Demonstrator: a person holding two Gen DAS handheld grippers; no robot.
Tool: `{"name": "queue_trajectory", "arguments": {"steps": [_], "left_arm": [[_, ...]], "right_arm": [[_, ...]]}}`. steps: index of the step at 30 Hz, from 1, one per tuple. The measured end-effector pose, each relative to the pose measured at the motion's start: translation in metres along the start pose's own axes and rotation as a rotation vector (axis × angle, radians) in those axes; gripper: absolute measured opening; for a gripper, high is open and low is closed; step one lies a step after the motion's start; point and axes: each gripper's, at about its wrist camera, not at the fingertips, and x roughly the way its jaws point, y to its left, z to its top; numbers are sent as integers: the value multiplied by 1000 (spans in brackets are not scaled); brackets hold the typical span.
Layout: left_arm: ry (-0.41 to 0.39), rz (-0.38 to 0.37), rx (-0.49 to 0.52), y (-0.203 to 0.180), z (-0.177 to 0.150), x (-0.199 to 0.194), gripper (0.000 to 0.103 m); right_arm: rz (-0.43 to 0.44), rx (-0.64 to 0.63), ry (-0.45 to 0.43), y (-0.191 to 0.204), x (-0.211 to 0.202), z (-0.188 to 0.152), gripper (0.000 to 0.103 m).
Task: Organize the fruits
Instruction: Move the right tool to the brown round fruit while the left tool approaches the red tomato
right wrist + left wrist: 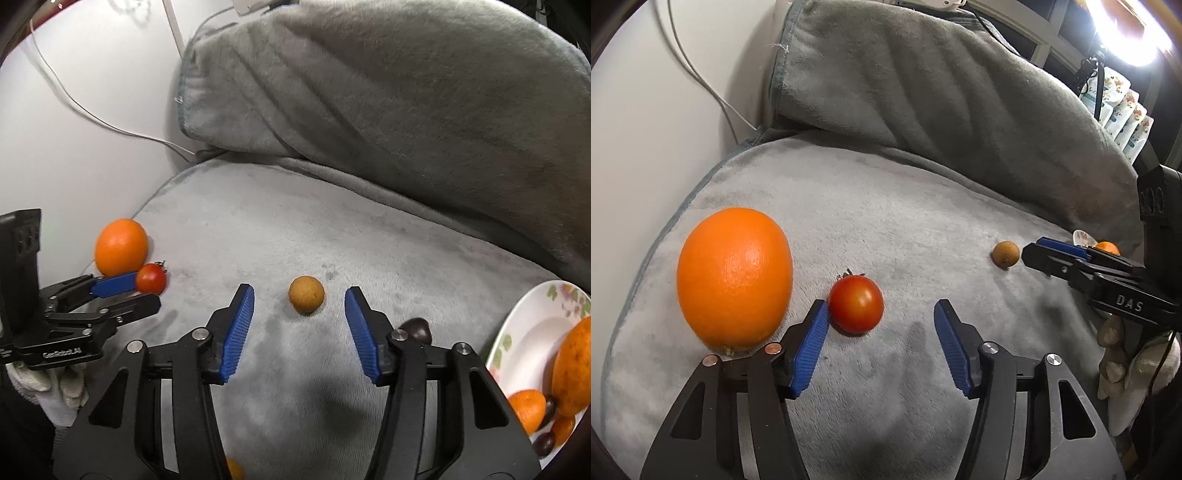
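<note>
A plush grey blanket (pixel 886 221) covers the cushioned seat and its backrest. At the right edge sits a glossy floral plate (pixel 524 332) holding smooth fruits. A big dimpled orange (pixel 734 277) lies left. Black left hand-held gripper (pixel 881 325), ribbed blue pads half-spread, left pad touching a shiny round tomato (pixel 856 304). Right hand-held gripper (pixel 299 314) half-spread around, not touching, a small matte brown fruit (pixel 306 294).

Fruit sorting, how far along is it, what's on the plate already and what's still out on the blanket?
Done: the floral plate already holds several orange and dark fruits. In hand: nothing gripped yet; the left gripper is open around the cherry tomato, the right gripper open around the small tan fruit. Left: those two, the large orange and a dark fruit on the grey blanket.
</note>
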Motion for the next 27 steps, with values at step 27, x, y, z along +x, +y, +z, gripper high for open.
{"name": "queue_trajectory", "arguments": {"steps": [27], "left_arm": [[-8,65,31,4,-2,11,30]], "right_arm": [[-27,-3,45,-1,30,-1,25]]}}
